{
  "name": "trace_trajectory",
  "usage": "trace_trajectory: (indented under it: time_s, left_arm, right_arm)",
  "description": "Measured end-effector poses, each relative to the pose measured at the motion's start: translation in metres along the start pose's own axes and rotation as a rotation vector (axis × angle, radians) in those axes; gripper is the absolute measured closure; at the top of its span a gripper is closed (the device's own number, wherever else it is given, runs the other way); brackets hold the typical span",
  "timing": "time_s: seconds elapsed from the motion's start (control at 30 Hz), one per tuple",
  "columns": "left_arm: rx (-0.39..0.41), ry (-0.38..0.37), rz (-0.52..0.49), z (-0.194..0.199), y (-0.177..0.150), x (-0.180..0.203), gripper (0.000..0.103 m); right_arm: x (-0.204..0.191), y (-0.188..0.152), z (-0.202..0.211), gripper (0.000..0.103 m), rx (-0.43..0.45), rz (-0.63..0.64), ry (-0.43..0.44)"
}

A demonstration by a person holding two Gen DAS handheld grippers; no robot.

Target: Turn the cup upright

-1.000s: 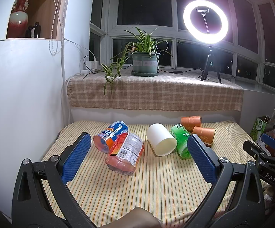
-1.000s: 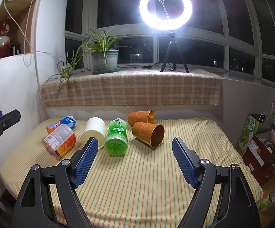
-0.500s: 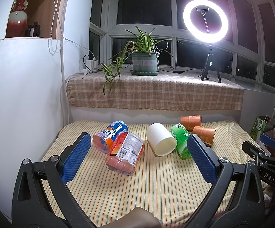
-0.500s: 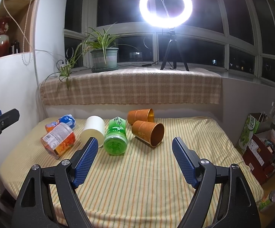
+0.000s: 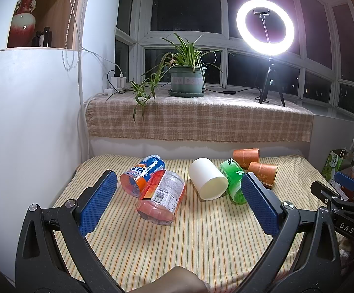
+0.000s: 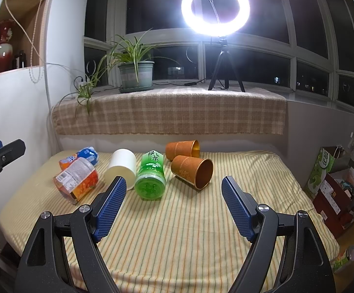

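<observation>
Now we are holding the left claw (image 5: 177,204) and the right claw (image 6: 172,206) wide apart, gripping nothing, above the yellow striped desk (image 6: 189,232). Ahead of the right claw, an orange paper cup (image 6: 193,171) is lying on its side, touching a second orange cup (image 6: 182,149) and near the toppled green plastic bottle (image 6: 151,174).

left wrist view: low over the near left edge of the striped worktop (image 5: 201,239), facing the window sill past the left claw (image 5: 177,205), jaws wide apart. right wrist view: same height, further right, past the right claw (image 6: 172,207), jaws also spread. both share the worktop, potted plant (image 5: 186,83) (image 6: 135,75), ring light (image 5: 265,26) (image 6: 215,5).
</observation>
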State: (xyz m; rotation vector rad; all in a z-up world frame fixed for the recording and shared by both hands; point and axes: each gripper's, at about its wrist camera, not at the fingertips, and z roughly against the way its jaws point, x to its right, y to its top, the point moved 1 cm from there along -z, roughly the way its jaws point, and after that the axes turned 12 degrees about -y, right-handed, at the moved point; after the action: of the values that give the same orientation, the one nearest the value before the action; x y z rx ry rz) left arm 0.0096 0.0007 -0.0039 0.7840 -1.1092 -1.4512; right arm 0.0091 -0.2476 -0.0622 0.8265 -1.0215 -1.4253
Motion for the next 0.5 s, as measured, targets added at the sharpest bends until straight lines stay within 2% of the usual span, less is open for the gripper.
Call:
trace_trajectory:
  time_s: [0.5]
  left_arm:
    - [-0.001,-0.001,0.001,-0.0001,0.0000,0.0000,0.000]
  right_arm:
    - [-0.0043,0.0006,-0.0014,0.023,-0.006,0.008,0.007]
